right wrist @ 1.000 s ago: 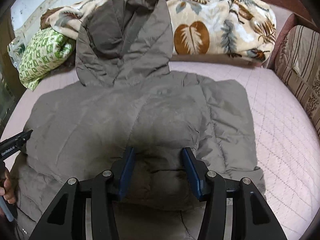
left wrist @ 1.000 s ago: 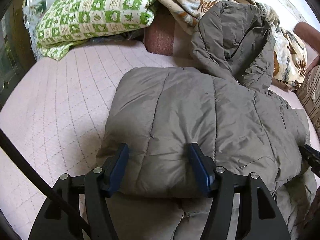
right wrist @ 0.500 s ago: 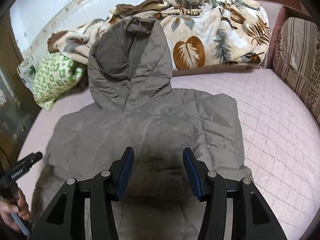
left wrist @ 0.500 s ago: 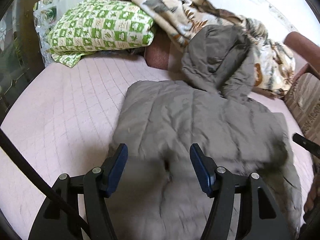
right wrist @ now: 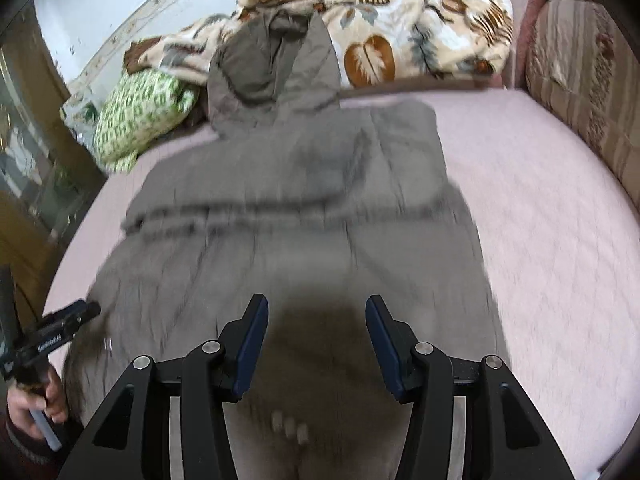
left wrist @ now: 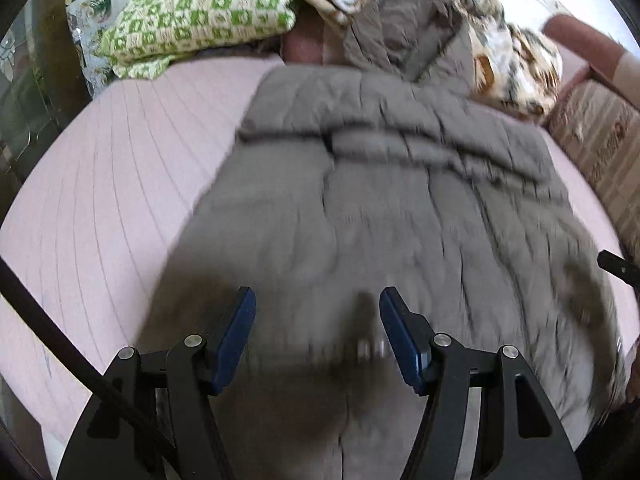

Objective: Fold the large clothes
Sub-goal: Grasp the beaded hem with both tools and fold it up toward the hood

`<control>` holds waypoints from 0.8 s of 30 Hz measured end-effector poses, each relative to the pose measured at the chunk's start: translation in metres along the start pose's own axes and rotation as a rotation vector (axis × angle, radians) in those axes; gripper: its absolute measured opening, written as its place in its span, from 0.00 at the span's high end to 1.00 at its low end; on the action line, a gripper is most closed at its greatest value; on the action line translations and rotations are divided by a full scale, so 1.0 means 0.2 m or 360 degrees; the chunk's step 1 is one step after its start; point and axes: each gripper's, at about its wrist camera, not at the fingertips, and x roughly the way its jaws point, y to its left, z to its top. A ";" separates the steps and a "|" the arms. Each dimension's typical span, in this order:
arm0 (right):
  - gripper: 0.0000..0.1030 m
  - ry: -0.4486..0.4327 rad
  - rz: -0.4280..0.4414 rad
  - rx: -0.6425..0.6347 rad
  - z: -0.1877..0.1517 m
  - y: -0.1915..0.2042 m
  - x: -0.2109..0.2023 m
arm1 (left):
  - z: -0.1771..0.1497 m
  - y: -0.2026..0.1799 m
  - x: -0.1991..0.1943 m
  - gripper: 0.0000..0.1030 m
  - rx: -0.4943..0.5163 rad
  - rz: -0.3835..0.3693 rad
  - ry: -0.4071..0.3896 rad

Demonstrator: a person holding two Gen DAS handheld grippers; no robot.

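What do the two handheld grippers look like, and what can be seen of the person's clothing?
Both the left gripper and the right gripper have black angular frames with silver pivot bolts and flat dark blue pads. A black cable runs beside the left one. Seen from the right wrist camera, the left gripper's black body carries small white lettering. The hand holding it shows a dark knitted cuff.

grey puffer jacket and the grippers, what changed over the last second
Both wrist views have drawn back along the grey hooded puffer jacket: its lower body and hem end, cut off a second ago, now show. The left gripper and right gripper kept their jaws apart, gripping nothing. The jacket, the green checked pillow and the leaf-print blanket lie as before on the pink quilted bed.
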 end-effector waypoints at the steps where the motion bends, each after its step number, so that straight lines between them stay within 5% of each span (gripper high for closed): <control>1: 0.47 0.0026 0.0006 0.0009 -0.07 0.00 -0.01 | -0.03 -0.01 0.00 0.38 0.0012 -0.0004 0.0020; 9: 0.46 0.0122 -0.0092 -0.0100 -0.34 0.06 0.01 | -0.14 -0.10 -0.04 0.34 0.0140 0.0079 -0.0021; 13: 0.46 0.0051 0.0054 0.0008 -0.33 0.03 -0.08 | -0.10 -0.12 -0.13 0.34 0.0163 0.0064 -0.0137; 24: 0.46 -0.0039 0.0232 0.0096 0.00 0.12 -0.29 | 0.44 -0.23 -0.17 0.31 0.0154 -0.0029 -0.0375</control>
